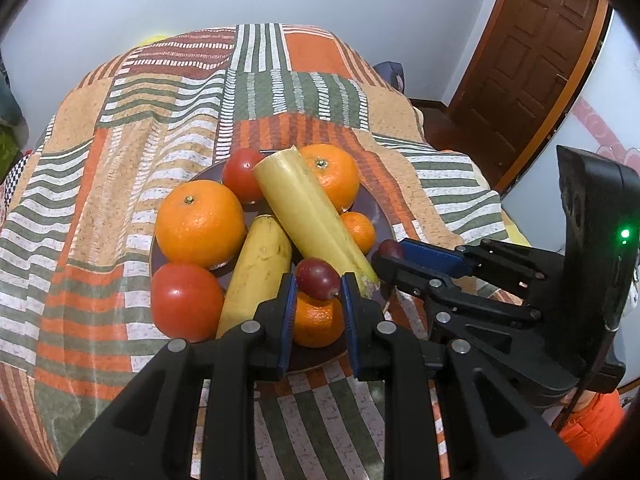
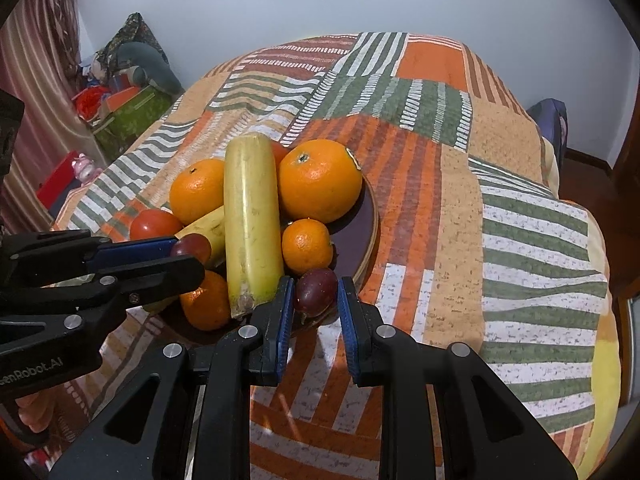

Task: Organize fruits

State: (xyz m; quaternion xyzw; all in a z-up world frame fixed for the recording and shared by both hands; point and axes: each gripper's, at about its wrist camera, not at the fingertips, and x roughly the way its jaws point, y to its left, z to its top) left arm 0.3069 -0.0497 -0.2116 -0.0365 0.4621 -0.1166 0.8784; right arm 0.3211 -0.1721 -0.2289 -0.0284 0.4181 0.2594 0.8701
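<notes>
A dark plate (image 1: 380,216) holds oranges (image 1: 200,224), tomatoes (image 1: 186,302), a banana (image 1: 260,268), a long yellow stalk (image 1: 312,216) and small purple fruits. My left gripper (image 1: 318,284) is shut on a purple fruit (image 1: 318,278) above a small orange (image 1: 318,322). My right gripper (image 2: 316,286) is shut on a second purple fruit (image 2: 315,291) at the plate's (image 2: 370,224) near edge. The right gripper also shows in the left wrist view (image 1: 394,256), and the left gripper in the right wrist view (image 2: 188,256).
The plate sits on a striped orange, green and white cloth (image 1: 120,160) over a table. A brown door (image 1: 532,60) stands at the right. Boxes and bags (image 2: 124,108) lie on the floor at the left.
</notes>
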